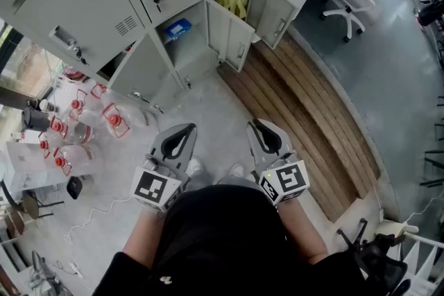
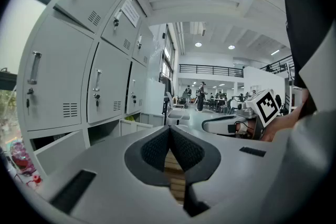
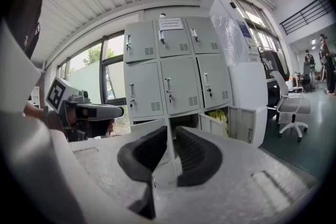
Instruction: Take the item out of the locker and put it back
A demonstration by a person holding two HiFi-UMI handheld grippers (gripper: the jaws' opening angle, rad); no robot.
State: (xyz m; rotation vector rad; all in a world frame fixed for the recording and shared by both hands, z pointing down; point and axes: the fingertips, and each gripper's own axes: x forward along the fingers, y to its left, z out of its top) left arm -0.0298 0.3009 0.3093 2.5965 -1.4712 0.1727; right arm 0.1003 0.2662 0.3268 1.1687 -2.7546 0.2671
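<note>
L gripper [image 2: 169, 129] shut, R gripper [image 3: 171, 129] slightly ajar, both empty; ribbed dark pads [image 2: 155, 149], grey metal lockers [image 3: 178, 81].

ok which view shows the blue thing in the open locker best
The head view: it looks down into the open locker, with the blue item in plain sight. The right gripper view faces that locker but shows only a dark inside; the left gripper view shows no blue at all.

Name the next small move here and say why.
Probably step closer and extend the right gripper toward the open locker holding the blue item; it and the left gripper are empty and well short of the locker.
</note>
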